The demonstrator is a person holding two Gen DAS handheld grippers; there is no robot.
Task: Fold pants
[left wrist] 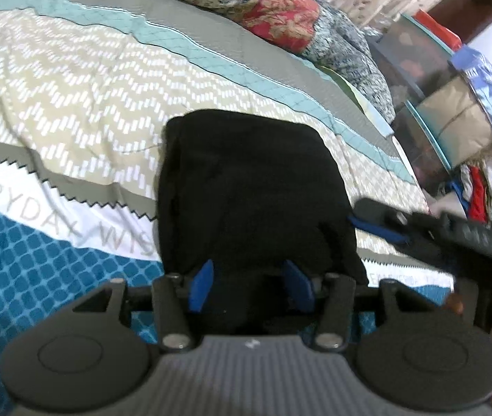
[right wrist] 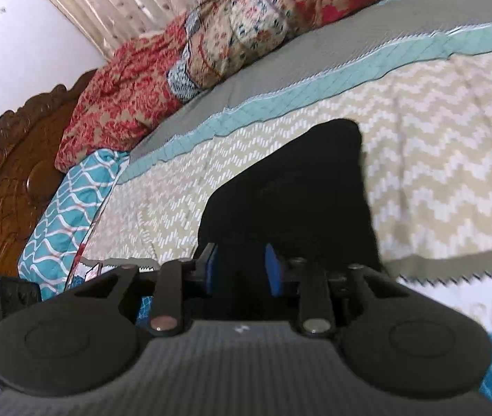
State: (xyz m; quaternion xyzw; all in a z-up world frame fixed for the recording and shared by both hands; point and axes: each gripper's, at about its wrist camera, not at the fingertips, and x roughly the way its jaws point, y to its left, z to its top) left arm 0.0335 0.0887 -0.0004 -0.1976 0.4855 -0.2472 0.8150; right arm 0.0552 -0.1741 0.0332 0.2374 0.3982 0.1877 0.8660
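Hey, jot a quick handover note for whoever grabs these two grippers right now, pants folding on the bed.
Left tongs: open, fingers either side of the near edge of the black pants, not clamped.
Right tongs: open too, straddling the pants' edge from the other side.
Pants lie on the patterned bedspread as a compact bundle, apparently folded at least once.
Left to do: hard to judge; check whether another fold is needed, then square the edges. Blur hides the layers.
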